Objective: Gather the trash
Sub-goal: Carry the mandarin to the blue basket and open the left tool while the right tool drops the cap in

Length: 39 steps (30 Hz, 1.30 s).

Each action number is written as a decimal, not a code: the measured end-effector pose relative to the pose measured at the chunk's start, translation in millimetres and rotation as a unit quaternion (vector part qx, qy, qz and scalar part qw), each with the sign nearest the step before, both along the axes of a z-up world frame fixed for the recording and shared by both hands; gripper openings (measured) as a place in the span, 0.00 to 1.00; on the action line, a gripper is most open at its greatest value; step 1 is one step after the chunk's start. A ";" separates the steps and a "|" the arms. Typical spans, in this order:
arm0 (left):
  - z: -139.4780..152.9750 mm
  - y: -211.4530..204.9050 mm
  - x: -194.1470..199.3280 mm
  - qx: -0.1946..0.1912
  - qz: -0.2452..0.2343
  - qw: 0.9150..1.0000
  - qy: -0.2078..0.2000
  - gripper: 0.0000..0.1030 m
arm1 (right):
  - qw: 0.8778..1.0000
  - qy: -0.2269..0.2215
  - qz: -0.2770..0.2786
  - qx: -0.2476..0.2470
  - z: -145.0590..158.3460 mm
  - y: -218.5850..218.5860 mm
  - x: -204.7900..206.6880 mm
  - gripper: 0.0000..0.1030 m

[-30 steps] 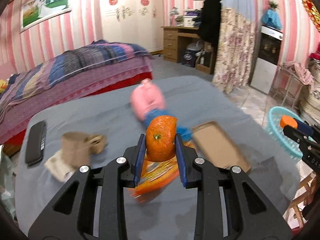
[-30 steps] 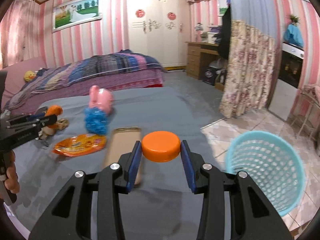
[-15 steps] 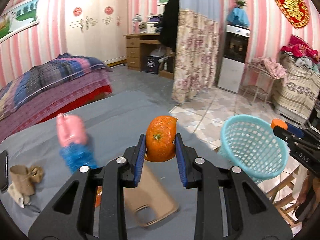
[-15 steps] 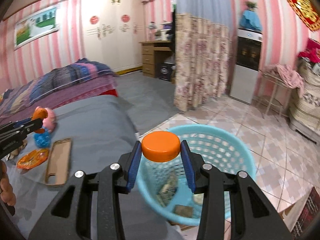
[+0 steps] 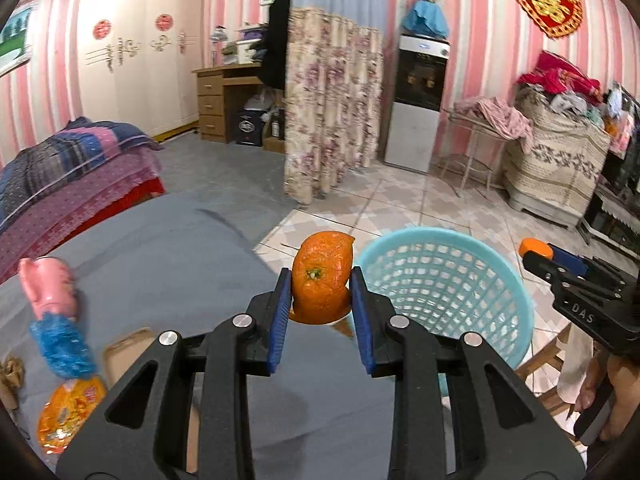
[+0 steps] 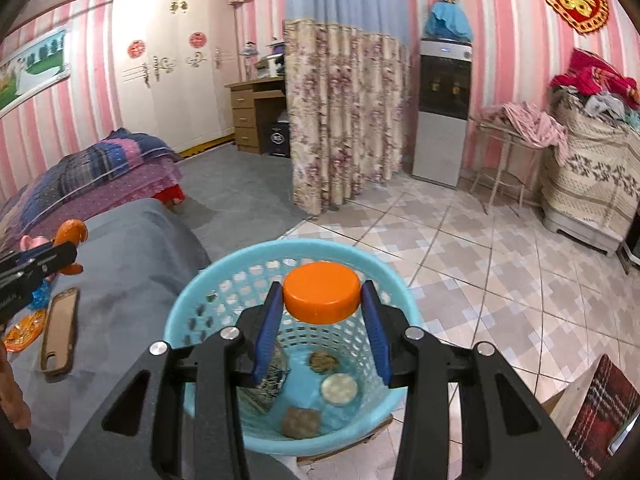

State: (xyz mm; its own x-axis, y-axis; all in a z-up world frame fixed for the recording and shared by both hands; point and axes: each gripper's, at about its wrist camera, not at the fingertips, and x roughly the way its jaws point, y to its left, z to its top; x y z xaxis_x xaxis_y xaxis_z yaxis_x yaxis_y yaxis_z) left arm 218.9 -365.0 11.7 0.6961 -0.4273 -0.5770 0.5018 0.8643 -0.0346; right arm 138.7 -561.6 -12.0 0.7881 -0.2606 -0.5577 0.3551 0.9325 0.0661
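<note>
My left gripper [image 5: 320, 296] is shut on an orange peel [image 5: 322, 282], held above the grey table's right edge, just left of the turquoise basket [image 5: 444, 280]. My right gripper [image 6: 320, 300] is shut on a clear bottle with an orange cap [image 6: 320, 297], held directly over the basket [image 6: 208, 292]. The basket holds several pieces of trash [image 6: 338, 388]. The right gripper shows in the left wrist view [image 5: 536, 256], and the left gripper with the peel shows in the right wrist view [image 6: 68, 252].
On the grey table [image 5: 160, 264] lie a pink and blue toy [image 5: 52, 304], an orange wrapper [image 5: 68, 412], a brown phone case [image 6: 60, 332] and crumpled brown paper [image 5: 8, 376]. A bed [image 6: 92, 176] stands behind. Tiled floor [image 6: 480, 248] lies right of the basket.
Both grippers have swung right, away from the table's middle, towards the basket. The right gripper with the bottle now hangs over the basket. Both grips are unchanged.
</note>
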 end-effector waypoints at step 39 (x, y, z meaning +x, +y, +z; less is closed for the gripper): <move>-32.5 -18.6 51.3 0.035 0.028 0.999 0.003 0.92 | 0.999 0.041 -0.002 0.010 -41.0 19.9 41.6 0.39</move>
State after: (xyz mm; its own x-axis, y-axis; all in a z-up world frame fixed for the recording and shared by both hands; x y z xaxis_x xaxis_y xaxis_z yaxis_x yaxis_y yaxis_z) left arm 270.3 -383.5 -20.9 0.7139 -0.3456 -0.6091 0.4520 0.8917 0.0239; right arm 180.3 -541.7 -53.0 0.7386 -0.2508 -0.6257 0.3632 0.9300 0.0559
